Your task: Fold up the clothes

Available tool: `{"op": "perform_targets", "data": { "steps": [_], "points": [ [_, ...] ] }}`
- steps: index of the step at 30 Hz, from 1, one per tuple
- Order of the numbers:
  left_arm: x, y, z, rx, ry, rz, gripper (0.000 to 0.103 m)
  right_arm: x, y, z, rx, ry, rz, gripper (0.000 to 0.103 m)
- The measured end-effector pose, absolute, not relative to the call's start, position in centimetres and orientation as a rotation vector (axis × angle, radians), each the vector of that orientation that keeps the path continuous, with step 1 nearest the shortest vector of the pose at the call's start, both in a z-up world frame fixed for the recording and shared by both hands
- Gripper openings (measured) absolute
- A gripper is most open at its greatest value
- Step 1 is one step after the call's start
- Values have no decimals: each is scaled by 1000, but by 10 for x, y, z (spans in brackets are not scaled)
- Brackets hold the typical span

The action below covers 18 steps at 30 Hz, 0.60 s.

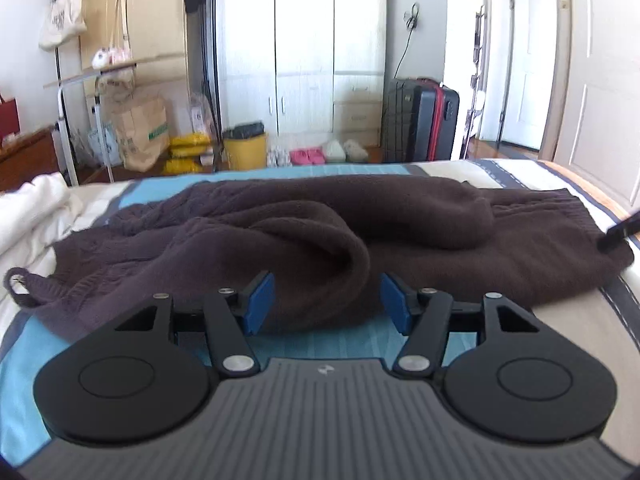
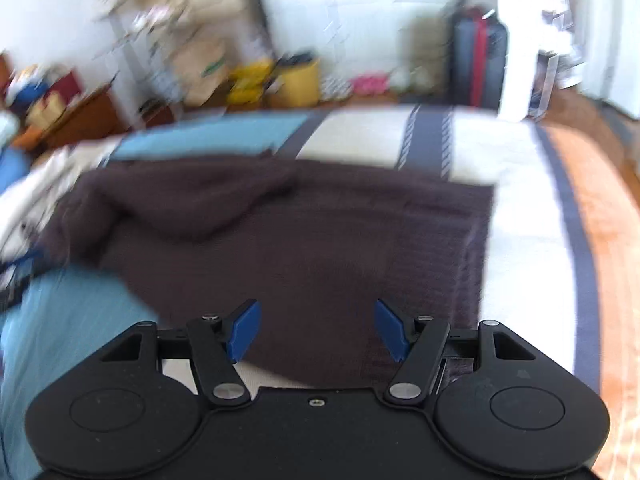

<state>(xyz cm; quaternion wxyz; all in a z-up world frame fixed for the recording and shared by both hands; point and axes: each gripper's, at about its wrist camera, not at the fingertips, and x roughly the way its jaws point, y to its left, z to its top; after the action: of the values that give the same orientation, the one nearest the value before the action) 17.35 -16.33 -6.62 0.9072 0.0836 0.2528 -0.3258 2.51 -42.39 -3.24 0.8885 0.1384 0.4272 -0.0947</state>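
Note:
A dark brown knitted sweater (image 1: 304,240) lies spread across the bed, with a sleeve bunched in a thick roll on top. My left gripper (image 1: 327,304) is open and empty, low at the sweater's near edge, with the roll just ahead between its blue pads. The sweater also shows in the right wrist view (image 2: 320,240), blurred by motion. My right gripper (image 2: 316,330) is open and empty, held above the sweater's near right part. A black tip of the right gripper (image 1: 620,236) shows at the sweater's right edge in the left wrist view.
The bed cover (image 1: 360,340) has blue, cream, dark and orange stripes (image 2: 520,240). A white duvet (image 1: 32,208) is bunched at the left. Beyond the bed stand a white wardrobe (image 1: 304,48), a yellow bin (image 1: 245,150), a dark suitcase (image 1: 420,120) and a cluttered rack (image 1: 104,80).

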Motion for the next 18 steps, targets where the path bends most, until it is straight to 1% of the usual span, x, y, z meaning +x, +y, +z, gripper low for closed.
{"op": "perform_targets", "data": {
  "steps": [4, 5, 6, 8, 10, 11, 12, 13, 15, 17, 18],
  "points": [
    [190, -187, -63, 203, 550, -633, 59, 35, -437, -36, 257, 876, -238, 68],
    [194, -192, -62, 192, 552, -631, 61, 36, -444, -38, 275, 869, -256, 68],
    [199, -195, -63, 169, 564, -643, 68, 38, -452, -41, 295, 863, -273, 68],
    [211, -206, -69, 135, 639, -738, 78, 41, -466, -48, 344, 859, -304, 68],
    [223, -211, -76, 112, 677, -756, 76, 39, -479, -55, 403, 866, -296, 68],
    [226, -209, -76, 95, 678, -730, 56, 38, -482, -56, 421, 861, -289, 68],
    [229, -207, -76, 78, 679, -703, 14, 37, -485, -56, 441, 853, -284, 68],
    [231, -205, -77, 61, 679, -676, 7, 35, -487, -54, 462, 843, -278, 68],
    [237, -202, -78, 27, 680, -623, 6, 33, -492, -53, 496, 822, -268, 68],
    [231, -168, -67, -147, 660, -603, 6, 33, -498, -57, 517, 827, -279, 68],
    [224, -151, -61, -182, 650, -559, 6, 33, -501, -59, 520, 834, -291, 68]
  ]
}}
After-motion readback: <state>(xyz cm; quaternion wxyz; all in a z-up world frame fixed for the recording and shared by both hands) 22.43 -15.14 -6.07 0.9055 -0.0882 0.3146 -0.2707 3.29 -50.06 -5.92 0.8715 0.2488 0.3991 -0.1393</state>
